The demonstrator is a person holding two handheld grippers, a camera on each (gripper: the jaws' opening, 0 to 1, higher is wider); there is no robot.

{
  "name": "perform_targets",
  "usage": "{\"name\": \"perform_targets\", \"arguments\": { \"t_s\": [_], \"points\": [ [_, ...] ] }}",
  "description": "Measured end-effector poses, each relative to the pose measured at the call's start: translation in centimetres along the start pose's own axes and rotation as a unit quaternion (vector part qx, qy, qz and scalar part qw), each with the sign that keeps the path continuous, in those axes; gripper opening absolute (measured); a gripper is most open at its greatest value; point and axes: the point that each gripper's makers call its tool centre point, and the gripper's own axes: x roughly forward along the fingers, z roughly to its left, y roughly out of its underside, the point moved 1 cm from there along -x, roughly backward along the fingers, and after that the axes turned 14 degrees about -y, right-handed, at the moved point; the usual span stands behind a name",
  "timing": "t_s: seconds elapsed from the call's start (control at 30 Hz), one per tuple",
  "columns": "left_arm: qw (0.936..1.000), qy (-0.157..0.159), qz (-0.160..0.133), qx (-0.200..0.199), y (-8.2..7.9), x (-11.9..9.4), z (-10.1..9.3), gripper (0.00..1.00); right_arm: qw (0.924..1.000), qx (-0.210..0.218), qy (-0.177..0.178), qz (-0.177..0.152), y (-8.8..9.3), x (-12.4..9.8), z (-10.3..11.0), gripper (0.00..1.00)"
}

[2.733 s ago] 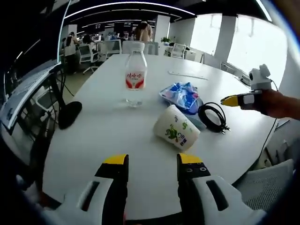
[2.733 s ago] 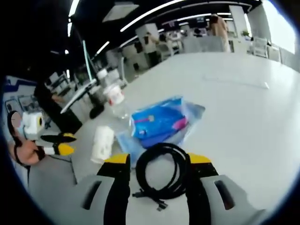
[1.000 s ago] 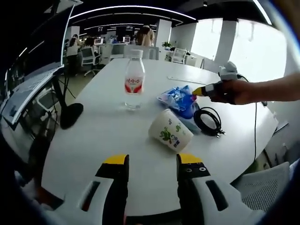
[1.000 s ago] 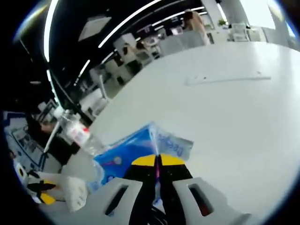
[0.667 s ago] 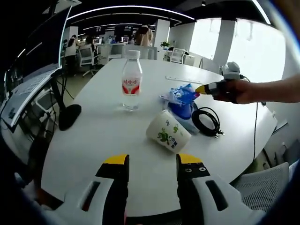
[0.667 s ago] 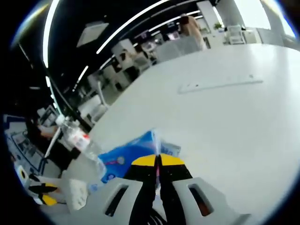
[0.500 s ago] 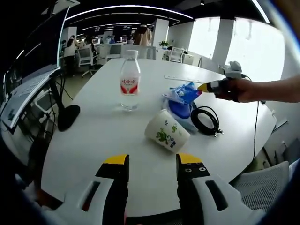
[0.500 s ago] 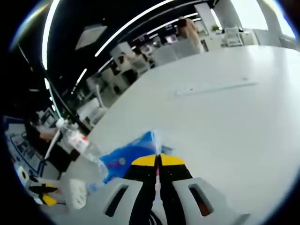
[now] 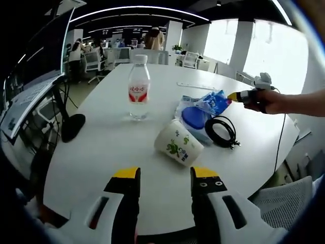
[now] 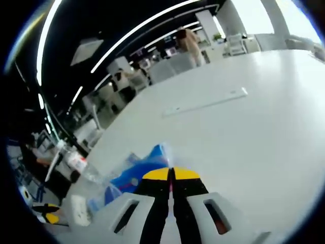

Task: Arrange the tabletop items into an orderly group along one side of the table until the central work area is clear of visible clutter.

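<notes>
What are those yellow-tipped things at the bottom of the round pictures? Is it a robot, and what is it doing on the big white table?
It isn't a robot. A person holds a grabbing tool in each hand, and each tool carries a small camera, so each round picture looks out along one tool.

In the left gripper view, the left claw is open and holds nothing. On the white table you can see a water bottle standing up, a paper cup lying on its side, a coil of black cable, and a blue lid by the cup.

The person's hand reaches in from the right with the right claw. It is pinched shut on the blue plastic packet and lifts one end off the table. The right gripper view looks over that packet.
</notes>
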Motion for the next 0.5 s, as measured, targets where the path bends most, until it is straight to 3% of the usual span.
{"name": "perform_targets", "arguments": {
  "t_s": [0.5],
  "points": [
    [1.0000, 0.007, 0.001, 0.005, -0.1, 0.0, -0.9, 0.38, 0.9974, 0.029, 0.054, -0.039, -0.8, -4.8, -4.3, 0.00]
  ]
}}
